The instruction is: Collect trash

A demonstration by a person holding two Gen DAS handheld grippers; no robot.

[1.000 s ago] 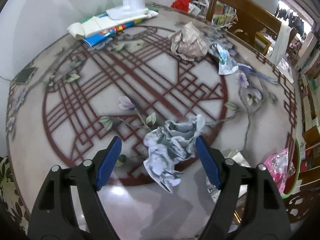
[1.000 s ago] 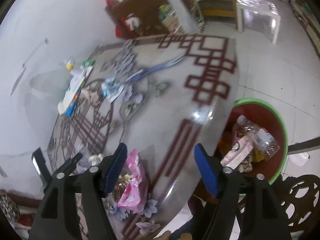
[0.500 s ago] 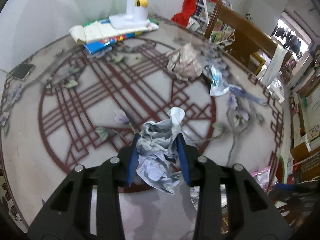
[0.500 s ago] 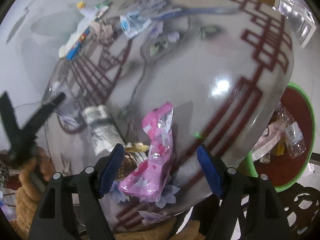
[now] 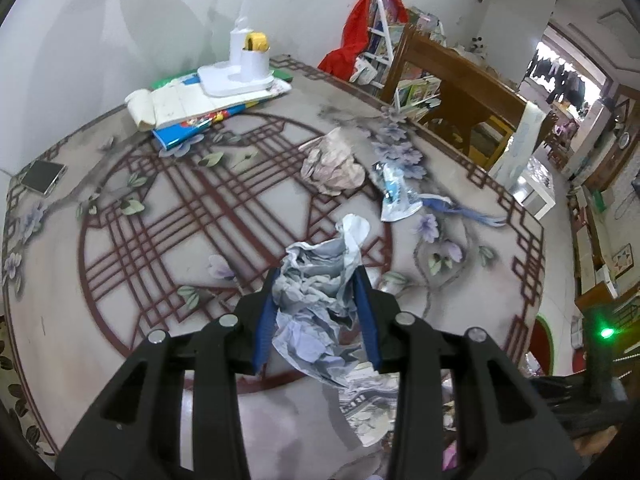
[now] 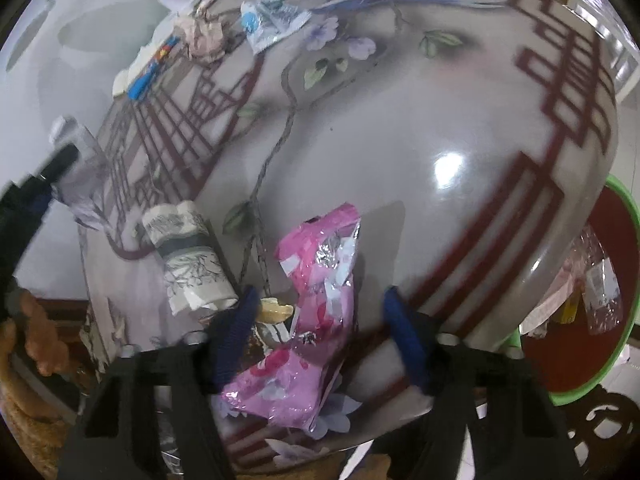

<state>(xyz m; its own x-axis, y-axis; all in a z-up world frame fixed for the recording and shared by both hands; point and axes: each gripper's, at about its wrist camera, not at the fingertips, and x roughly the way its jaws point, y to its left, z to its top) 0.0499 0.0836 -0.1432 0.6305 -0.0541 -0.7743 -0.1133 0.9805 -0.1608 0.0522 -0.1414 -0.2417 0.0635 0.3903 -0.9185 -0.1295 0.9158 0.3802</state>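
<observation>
Left wrist view: the left gripper (image 5: pixel 316 320) has its fingers clenched on crumpled grey paper (image 5: pixel 320 292), held above the table (image 5: pixel 120 320), centre frame.

Right wrist view: the right gripper (image 6: pixel 320 332) has just been closing; a pink wrapper (image 6: pixel 316 300) lies between its fingers at 6 o'clock, the pads not pressing it.

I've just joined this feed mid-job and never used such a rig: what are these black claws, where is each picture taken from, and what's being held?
No robot: a person holds a two-finger gripper in each hand, with a fisheye camera looking along its fingers. The left view shows the left gripper shut on crumpled grey paper above the patterned table. The right view shows the right gripper closing around a pink wrapper near the table edge, one pad not yet touching. Beige paper and a blue-white wrapper remain. A green-rimmed bin stands below.
</observation>
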